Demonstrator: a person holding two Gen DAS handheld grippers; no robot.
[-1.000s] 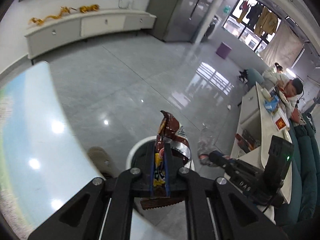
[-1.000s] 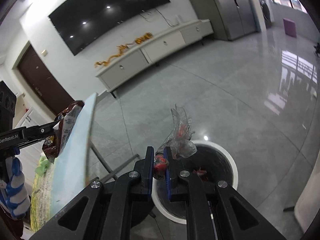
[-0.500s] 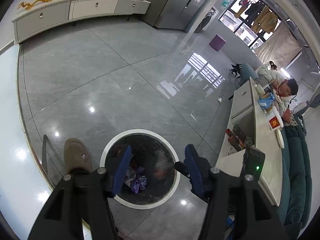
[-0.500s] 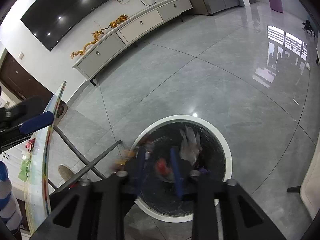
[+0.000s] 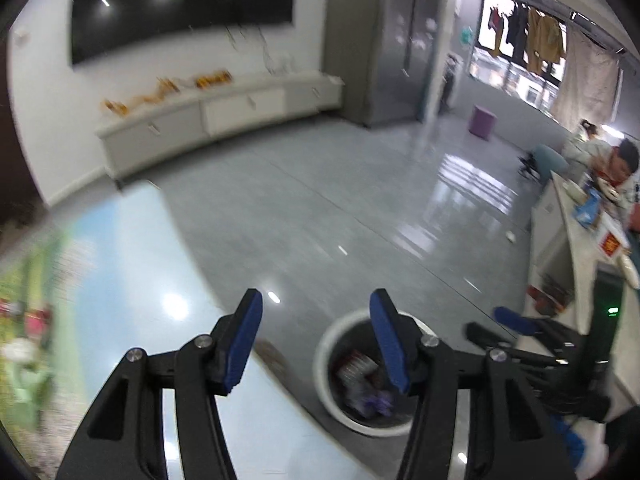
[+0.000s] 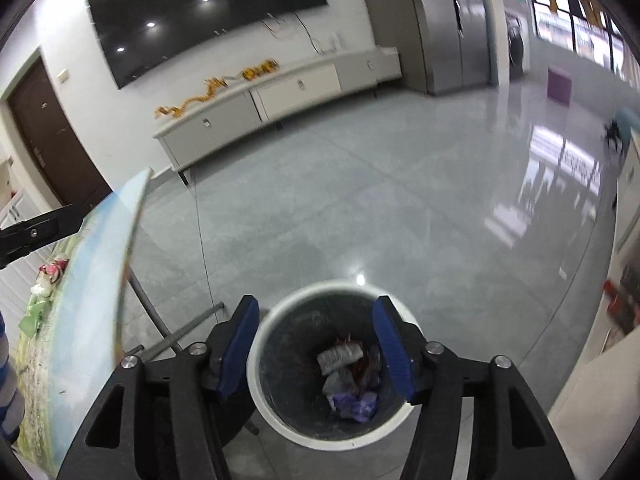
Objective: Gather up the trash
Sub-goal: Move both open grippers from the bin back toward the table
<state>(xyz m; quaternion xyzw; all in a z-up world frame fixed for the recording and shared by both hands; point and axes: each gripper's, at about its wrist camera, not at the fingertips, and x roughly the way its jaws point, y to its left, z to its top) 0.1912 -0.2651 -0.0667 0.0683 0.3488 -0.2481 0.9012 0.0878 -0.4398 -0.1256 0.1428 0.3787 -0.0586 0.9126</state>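
Note:
A round bin with a white rim (image 5: 325,360) (image 6: 256,364) stands on the grey floor beside the table. Crumpled wrappers (image 6: 340,356) (image 5: 356,366) lie at its bottom. My left gripper (image 5: 316,300) is open with nothing between its blue pads, over the table edge and the bin's left side. The right gripper (image 6: 316,304) hangs straight above the bin; its jaws are opening and nothing is between them. It also shows at the right of the left wrist view (image 5: 496,322). More small litter (image 6: 50,272) (image 5: 24,316) lies on the table.
The glossy table (image 5: 120,260) (image 6: 92,280) with a blue and green printed top fills the left, its metal legs (image 6: 152,312) beside the bin. A low white cabinet (image 6: 280,92) lines the far wall. A person (image 5: 616,160) sits at a desk on the right.
Both grippers let go of their wrappers, which now lie in the bin. Both sets of jaws went from shut to open, and both views tilted up from the bin.

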